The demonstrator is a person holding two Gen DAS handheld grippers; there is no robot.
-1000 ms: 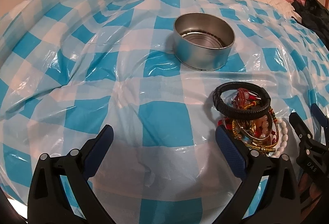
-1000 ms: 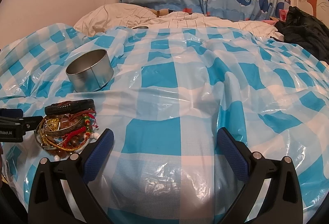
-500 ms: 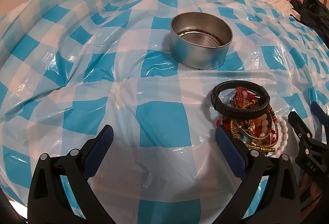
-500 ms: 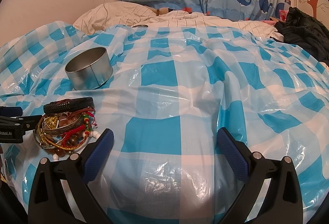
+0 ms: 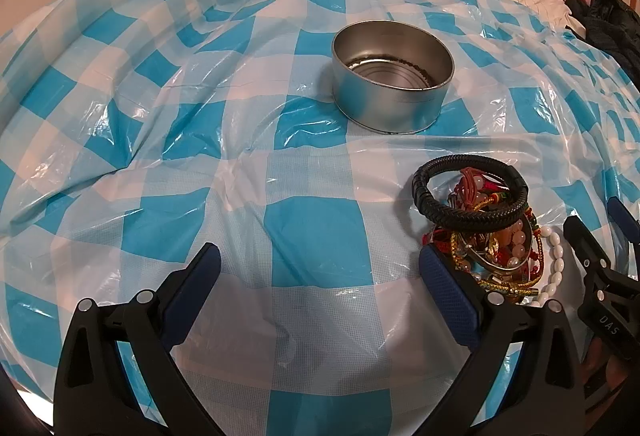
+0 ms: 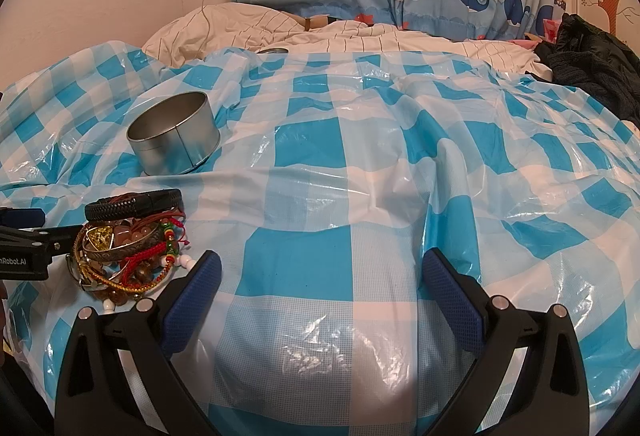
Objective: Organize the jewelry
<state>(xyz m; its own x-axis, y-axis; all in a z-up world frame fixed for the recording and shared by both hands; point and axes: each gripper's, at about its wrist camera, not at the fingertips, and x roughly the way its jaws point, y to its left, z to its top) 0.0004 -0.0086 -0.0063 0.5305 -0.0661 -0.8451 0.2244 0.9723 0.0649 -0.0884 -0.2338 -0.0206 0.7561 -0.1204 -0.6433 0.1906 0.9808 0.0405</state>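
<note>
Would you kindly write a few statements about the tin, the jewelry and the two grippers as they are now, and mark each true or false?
1. The round metal tin stands upright with its open side up. True.
2. The black braided bracelet lies inside the tin. False: it rests on top of the jewelry pile, on the checkered plastic sheet, nearer the cameras than the tin.
3. The left gripper is open and holds nothing. True.
4. The right gripper is shut on a bead string. False: it is open and empty, with the pile off to its left.
5. The white bead string lies at the pile's edge. True.
</note>
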